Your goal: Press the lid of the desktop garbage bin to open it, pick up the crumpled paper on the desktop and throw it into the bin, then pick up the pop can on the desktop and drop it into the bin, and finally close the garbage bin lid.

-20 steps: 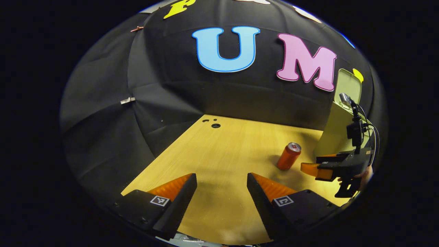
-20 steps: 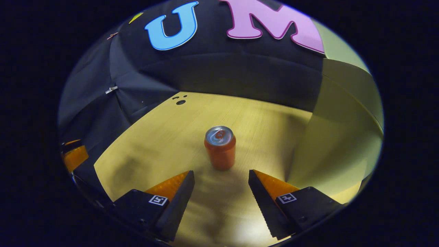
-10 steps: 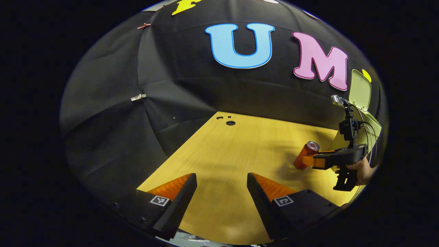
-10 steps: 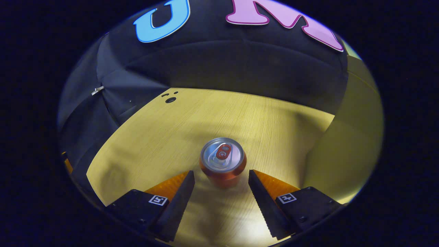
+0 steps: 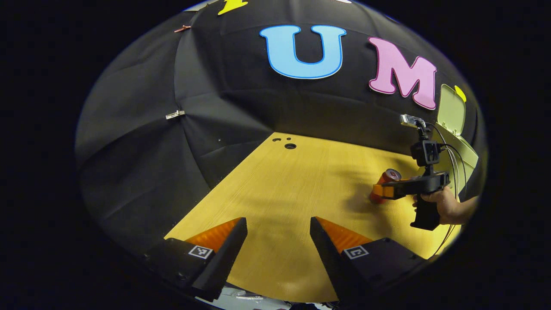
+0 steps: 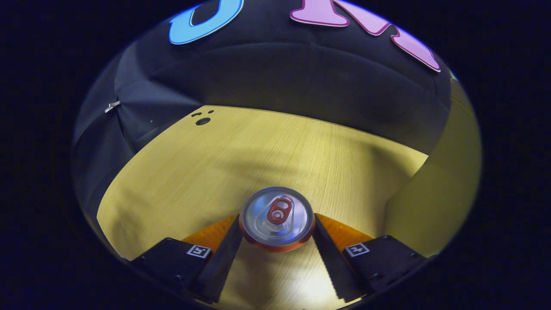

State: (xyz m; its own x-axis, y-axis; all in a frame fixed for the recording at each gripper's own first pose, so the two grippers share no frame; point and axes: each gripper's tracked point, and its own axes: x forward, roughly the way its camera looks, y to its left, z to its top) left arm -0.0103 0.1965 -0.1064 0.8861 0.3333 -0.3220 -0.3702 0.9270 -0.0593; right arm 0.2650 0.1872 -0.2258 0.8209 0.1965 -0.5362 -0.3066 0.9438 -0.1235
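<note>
An orange pop can (image 6: 276, 217) stands upright on the wooden table (image 6: 241, 155), right between the fingers of my right gripper (image 6: 277, 219). The jaws are still spread wide, close on either side of the can's top. In the left gripper view the can (image 5: 386, 178) sits at the far right, with the right gripper (image 5: 379, 190) around it, held by a hand (image 5: 439, 201). The pale green bin (image 5: 462, 150) stands just behind, its lid (image 5: 450, 110) raised. My left gripper (image 5: 279, 224) hangs open over the table's near part, holding nothing.
The bin's wall (image 6: 434, 202) rises close on the right of the can. A few small holes (image 5: 290, 146) mark the table's far corner. A metal clip (image 5: 174, 114) hangs on the black cloth at the left.
The right gripper has moved forward, so the can now sits between its fingers. Its jaw width looks unchanged. The left gripper has shifted only slightly.
</note>
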